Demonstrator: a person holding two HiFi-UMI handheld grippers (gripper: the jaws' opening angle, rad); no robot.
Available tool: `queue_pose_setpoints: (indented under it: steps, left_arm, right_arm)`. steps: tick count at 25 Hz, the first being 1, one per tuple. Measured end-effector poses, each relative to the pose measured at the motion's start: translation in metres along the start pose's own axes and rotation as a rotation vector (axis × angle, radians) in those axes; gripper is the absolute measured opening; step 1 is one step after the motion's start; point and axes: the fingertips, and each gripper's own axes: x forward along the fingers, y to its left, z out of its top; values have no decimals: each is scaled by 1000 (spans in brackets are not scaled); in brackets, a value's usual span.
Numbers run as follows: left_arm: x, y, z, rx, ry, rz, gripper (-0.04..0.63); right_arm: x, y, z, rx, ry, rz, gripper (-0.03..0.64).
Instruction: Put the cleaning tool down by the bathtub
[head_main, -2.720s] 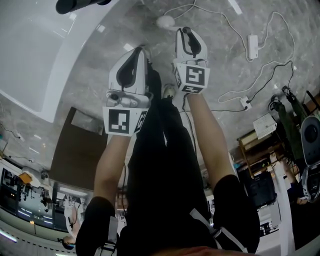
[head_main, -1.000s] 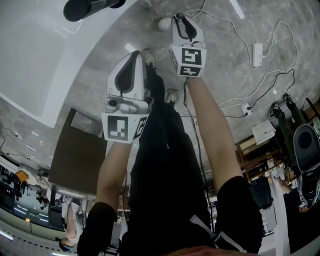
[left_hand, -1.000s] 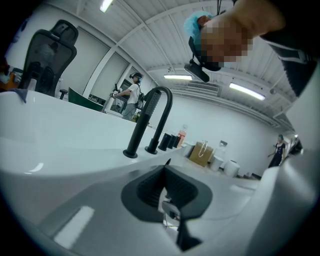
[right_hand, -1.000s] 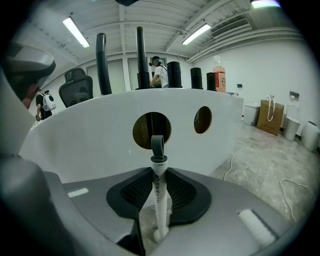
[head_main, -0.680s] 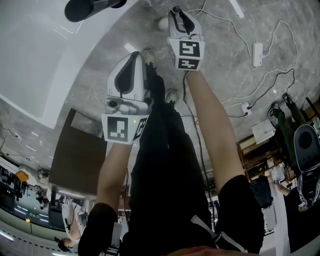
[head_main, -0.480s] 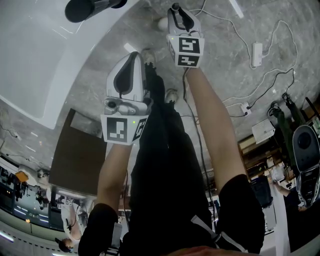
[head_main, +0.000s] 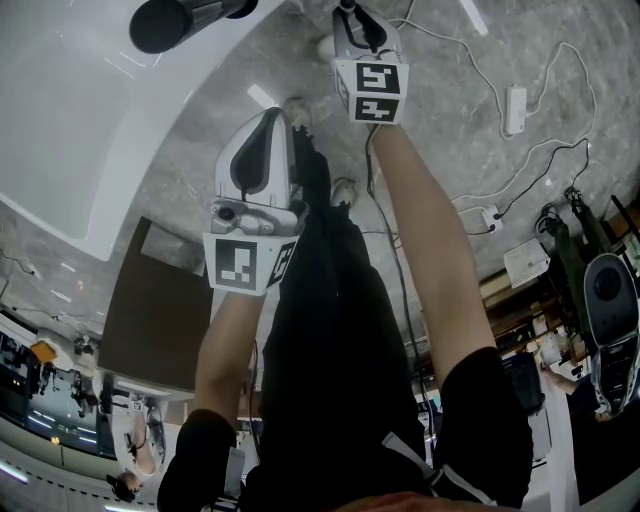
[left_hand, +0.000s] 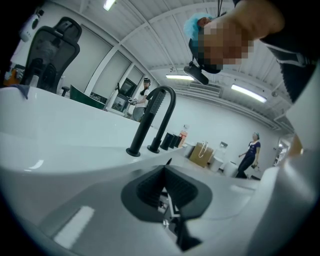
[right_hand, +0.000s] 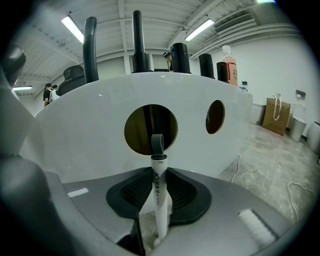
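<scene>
The cleaning tool (right_hand: 159, 200) has a white handle with a grey loop at its end. It stands upright between the pads of my right gripper (right_hand: 156, 212), which is shut on it. In the head view my right gripper (head_main: 358, 25) reaches low at the top of the picture, with the tool's white head (head_main: 325, 45) just left of it on the marble floor. The white bathtub (head_main: 90, 110) fills the upper left; its wall (right_hand: 100, 125) with two round holes stands right in front of the tool. My left gripper (head_main: 278, 112) hangs nearer me, shut and empty (left_hand: 167, 200).
A black faucet (head_main: 170, 15) rises from the tub's rim (left_hand: 60, 130). White cables and a power strip (head_main: 515, 108) lie on the floor at the right. A brown board (head_main: 160, 300) lies at the left. Dark bottles and one clear bottle (right_hand: 229, 62) stand on the tub.
My right gripper with the tool has moved away from me, up the head view toward the tub's end. The left gripper has stayed about where it was.
</scene>
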Motion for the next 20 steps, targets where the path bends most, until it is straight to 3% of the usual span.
queue_pose_setpoints:
  steps: [20]
  left_arm:
    - [-2,16,1,-12,3,28,7]
  right_arm:
    - [41,0,9,-12,32,16,91]
